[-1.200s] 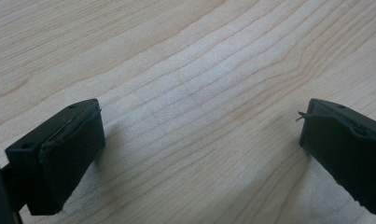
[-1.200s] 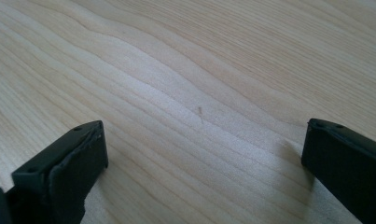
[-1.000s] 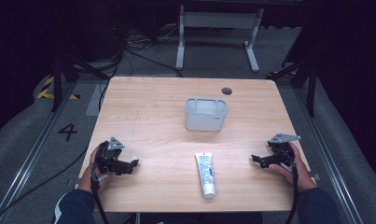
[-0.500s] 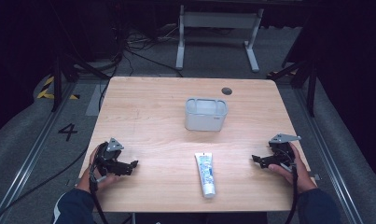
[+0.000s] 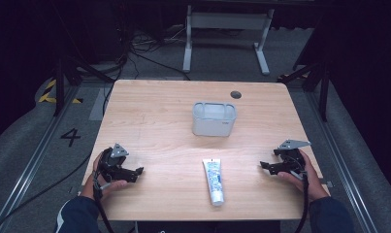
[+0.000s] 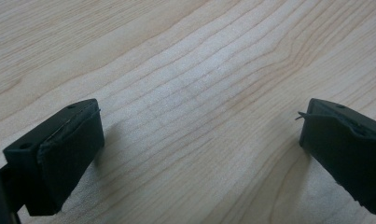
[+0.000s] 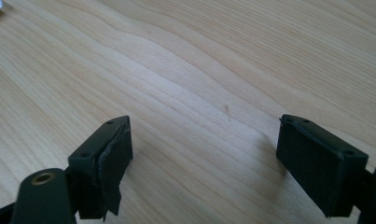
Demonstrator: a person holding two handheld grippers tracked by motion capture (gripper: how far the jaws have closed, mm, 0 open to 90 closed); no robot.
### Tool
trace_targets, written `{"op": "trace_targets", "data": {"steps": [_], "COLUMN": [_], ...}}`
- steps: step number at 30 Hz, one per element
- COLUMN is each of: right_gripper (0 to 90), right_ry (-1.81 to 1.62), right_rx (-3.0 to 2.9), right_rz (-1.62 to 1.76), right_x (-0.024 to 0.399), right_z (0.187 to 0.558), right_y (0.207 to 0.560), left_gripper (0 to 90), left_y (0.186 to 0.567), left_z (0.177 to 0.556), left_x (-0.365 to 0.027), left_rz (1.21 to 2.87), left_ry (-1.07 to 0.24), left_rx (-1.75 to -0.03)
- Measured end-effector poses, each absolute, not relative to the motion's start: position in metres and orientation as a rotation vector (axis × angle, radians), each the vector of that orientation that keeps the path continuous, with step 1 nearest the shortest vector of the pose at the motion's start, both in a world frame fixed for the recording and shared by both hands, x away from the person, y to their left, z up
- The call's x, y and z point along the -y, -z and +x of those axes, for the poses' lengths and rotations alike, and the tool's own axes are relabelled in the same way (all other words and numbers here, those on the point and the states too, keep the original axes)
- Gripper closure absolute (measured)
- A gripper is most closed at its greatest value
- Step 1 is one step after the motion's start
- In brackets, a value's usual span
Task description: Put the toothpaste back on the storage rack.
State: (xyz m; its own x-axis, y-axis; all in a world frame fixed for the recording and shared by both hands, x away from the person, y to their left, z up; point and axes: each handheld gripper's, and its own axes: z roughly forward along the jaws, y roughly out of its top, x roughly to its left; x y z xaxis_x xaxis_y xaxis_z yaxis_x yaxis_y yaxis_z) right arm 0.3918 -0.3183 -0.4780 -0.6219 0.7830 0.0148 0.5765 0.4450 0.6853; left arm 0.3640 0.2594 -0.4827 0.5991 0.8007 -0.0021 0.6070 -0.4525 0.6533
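Observation:
A white toothpaste tube with blue print lies near the front middle of the wooden table, its cap toward the person. Behind it stands a grey open-topped container. My left gripper rests at the front left, held by a hand and pointing right toward the tube, well apart from it. Its jaws stand open over bare wood. My right gripper rests at the front right, pointing left at the tube. Its jaws have just been closing and are still apart, with nothing between them.
A dark round grommet sits near the table's back edge. Beyond the table stand a white metal frame and loose cables on the grey floor. Rails run along both sides.

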Motion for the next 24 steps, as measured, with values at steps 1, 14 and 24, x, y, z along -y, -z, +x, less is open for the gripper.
{"op": "trace_targets", "data": {"steps": [1, 14, 24], "right_gripper": [20.0, 31.6, 38.9], "right_ry": [-0.960, -1.015, -1.046], "right_rx": [-2.399, -2.443, -2.478], "right_rz": [1.155, 1.018, 0.938], "right_x": [0.317, 0.288, 0.272], "right_z": [0.392, 0.379, 0.373], "right_y": [0.477, 0.462, 0.458], "left_gripper": [0.2, 0.3, 0.3], "left_y": [0.483, 0.483, 0.483], "left_z": [0.364, 0.364, 0.364], "left_x": [-0.260, -0.259, -0.259], "left_rz": [2.211, 2.213, 2.213], "left_ry": [-0.415, -0.417, -0.417], "left_rx": [-1.104, -1.105, -1.106]}}
